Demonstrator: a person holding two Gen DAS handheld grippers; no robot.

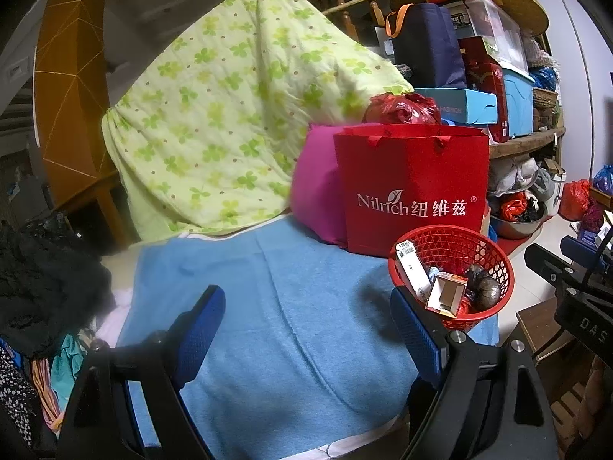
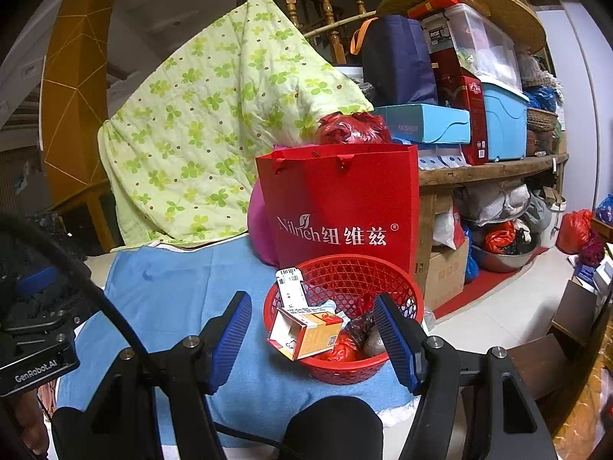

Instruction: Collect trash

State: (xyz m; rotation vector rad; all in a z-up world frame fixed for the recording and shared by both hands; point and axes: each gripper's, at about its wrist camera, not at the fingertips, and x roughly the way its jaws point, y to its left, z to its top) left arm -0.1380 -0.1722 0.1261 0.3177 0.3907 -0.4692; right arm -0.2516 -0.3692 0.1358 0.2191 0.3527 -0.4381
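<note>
Trash sits in the basket (image 2: 343, 318); both grippers (image 1: 306, 329) (image 2: 312, 339) hover spread, empty. Collecting looks finished; next, check the towel (image 1: 268, 299).

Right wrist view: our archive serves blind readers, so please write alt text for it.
A red mesh basket holding boxes and wrappers sits on a blue towel, seen between the open, empty right tongs. Behind it stands a red gift bag, with a green quilt draped further back.

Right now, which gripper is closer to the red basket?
Right. The right gripper opens just in front of the red basket; the left gripper hovers over the blue towel beside it.
</note>
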